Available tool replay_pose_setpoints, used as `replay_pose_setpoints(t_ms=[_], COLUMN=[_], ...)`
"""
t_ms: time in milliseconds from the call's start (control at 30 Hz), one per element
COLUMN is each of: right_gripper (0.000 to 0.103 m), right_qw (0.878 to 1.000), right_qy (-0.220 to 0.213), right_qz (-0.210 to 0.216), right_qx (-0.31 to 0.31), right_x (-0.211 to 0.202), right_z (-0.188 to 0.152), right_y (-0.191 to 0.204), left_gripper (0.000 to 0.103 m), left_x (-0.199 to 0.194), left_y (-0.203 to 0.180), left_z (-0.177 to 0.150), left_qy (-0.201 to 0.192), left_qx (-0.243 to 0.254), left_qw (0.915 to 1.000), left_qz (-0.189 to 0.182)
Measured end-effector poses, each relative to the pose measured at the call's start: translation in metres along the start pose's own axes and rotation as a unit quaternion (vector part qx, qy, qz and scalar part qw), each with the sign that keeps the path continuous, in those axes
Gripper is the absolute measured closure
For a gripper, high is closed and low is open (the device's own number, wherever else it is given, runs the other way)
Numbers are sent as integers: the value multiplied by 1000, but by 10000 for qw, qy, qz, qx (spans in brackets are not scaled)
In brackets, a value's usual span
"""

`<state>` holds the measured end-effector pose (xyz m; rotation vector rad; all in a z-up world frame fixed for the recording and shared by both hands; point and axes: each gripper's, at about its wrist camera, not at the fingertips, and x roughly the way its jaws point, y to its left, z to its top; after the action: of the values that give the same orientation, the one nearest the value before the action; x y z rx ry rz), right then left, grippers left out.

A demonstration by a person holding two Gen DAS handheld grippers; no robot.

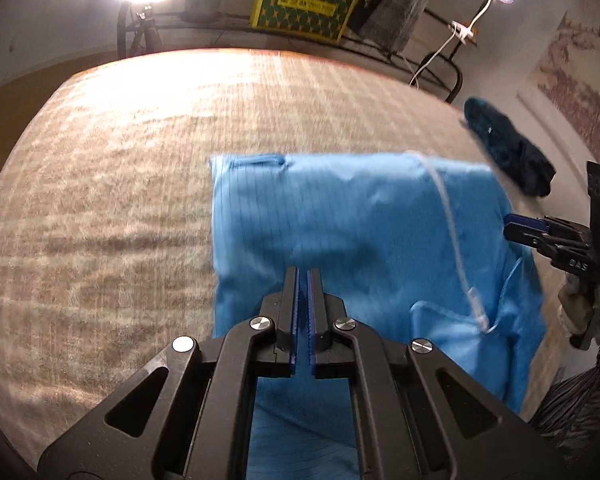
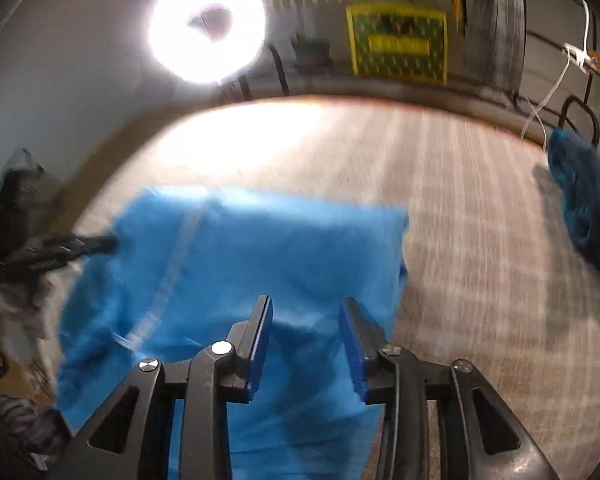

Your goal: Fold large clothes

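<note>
Left wrist view: the left gripper [image 1: 303,276] is hovering over the blue garment [image 1: 340,216], jaws clenched on nothing visible; the garment is lying partly folded on the woven worktop [image 1: 120,180]. A dark cloth [image 1: 508,148] is sitting near its far corner.

Right wrist view: the right gripper [image 2: 306,312] is poised over the garment's right edge, jaws released. The next fold appears to call for grasping that edge.
</note>
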<state>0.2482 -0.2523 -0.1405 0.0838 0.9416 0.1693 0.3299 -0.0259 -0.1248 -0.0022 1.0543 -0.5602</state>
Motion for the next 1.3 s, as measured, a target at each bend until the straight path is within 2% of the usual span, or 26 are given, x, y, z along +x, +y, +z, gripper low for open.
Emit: replay_pose_setpoints(t_ms=[100,233,300,333,367,400,433,467,533,567,600,633,767,867,933,1033,1133,1300], right_gripper=[71,71,71,68,60,53,38,33,39,58,69,71,71,71,71,72,72,65], right_qw=[9992,9987,9979,9975,9963,9936,9920,9902,9871,9862,9869,9882,9937,9975,9971,9934,9937,9957], right_qy=[332,489,553,516,407,199,72,-157,-623,-685,-643,-605,-783,-535,-301,118,302,391], right_qz=[127,159,348,485,721,1010,1097,1136,961,927,924,899,675,205,11,-409,-497,-454], right_qx=[183,-42,1,86,233,474,615,798,1123,1184,1158,1081,423,-402,-704,-1064,-959,-706], right_x=[7,-7,-19,-28,-37,-49,-53,-60,-71,-70,-68,-66,-59,-36,-13,19,34,30], right_z=[-19,-36,-43,-44,-47,-48,-49,-49,-46,-40,-31,-20,16,36,42,38,32,25], right_y=[-14,-14,-20,-26,-32,-43,-50,-59,-75,-80,-80,-77,-38,4,20,23,13,0], left_gripper=[103,103,103,102,100,93,73,61,61,61,61,61,65,65,65,72,72,72], left_x=[5,-3,-13,-20,-25,-28,-31,-33,-39,-39,-39,-39,-26,-3,14,45,58,54], left_y=[6,18,30,39,46,54,62,70,79,79,74,65,22,0,-13,-25,-16,1], left_z=[-13,-26,-30,-31,-32,-31,-31,-30,-24,-18,-9,0,35,46,46,41,31,29], left_qy=[131,159,102,33,-15,-62,-129,-243,-494,-532,-545,-586,-564,-461,-331,-13,60,116], left_qx=[58,-28,-259,-500,-691,-905,-1175,-1427,-1771,-1778,-1696,-1541,-727,-348,-86,487,445,376], left_qw=[9999,9999,9996,9984,9968,9943,9902,9851,9773,9763,9775,9807,9937,9976,9992,9981,9981,9983], left_qz=[70,57,-79,-270,-409,-551,-738,-928,-1056,-1109,-1127,-1051,-643,-389,-219,369,421,433])
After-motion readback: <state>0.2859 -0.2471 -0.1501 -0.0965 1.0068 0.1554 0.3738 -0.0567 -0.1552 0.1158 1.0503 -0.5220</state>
